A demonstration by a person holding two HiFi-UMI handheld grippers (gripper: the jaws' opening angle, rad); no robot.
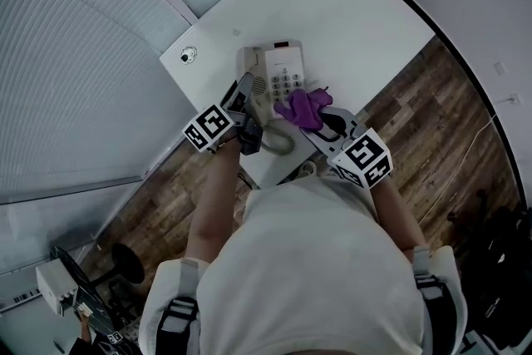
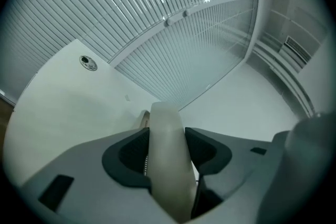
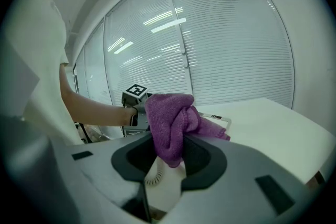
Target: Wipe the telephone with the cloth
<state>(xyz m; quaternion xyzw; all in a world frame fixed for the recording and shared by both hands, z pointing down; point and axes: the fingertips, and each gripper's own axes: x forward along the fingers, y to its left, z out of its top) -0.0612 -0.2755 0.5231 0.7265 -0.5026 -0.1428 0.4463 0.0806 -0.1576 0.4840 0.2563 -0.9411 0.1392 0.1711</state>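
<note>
Clamping the handset [image 2: 167,165] lengthwise in its jaws, the left gripper [image 1: 243,102] steadies it; the right gripper [image 1: 322,125] jaws, closed on the cloth [image 3: 170,123], sit just right of the handset.

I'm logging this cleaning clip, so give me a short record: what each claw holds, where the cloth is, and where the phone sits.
left claw: shut on the handset, one pad on each side
right claw: shut on the purple cloth, which is bunched up
cloth position: just above the handset's perforated end
telephone: on the white table, keypad facing up
</note>
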